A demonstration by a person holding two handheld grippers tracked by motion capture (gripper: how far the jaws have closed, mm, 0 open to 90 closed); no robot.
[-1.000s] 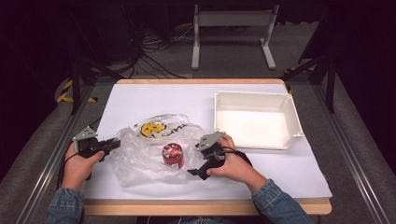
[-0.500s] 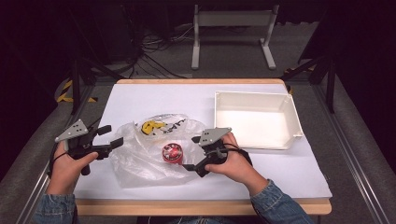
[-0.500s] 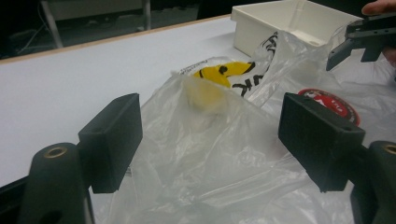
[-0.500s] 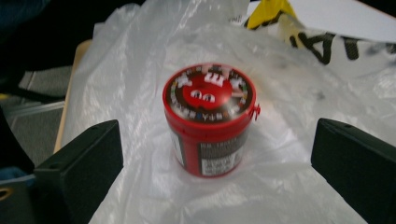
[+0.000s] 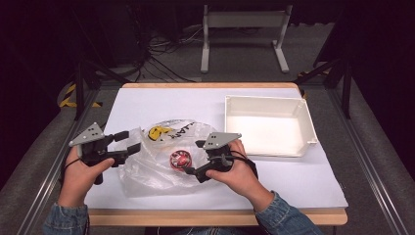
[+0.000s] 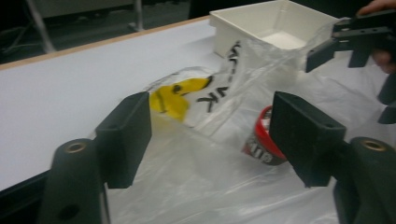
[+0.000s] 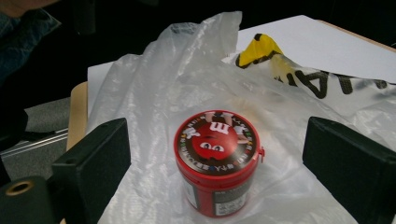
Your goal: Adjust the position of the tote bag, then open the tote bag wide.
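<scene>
A white bin (image 5: 266,126) stands on the white table cover (image 5: 147,100) — beyond the left gripper's jaws in that gripper's view (image 6: 261,23), open side up, its floor bare. The cover runs out to the left of those jaws to a wooden table edge (image 6: 93,43). Past the table's far end, on grey floor, a white metal stand (image 5: 243,29) rises — dark cables (image 5: 161,46) lie beside it.
</scene>
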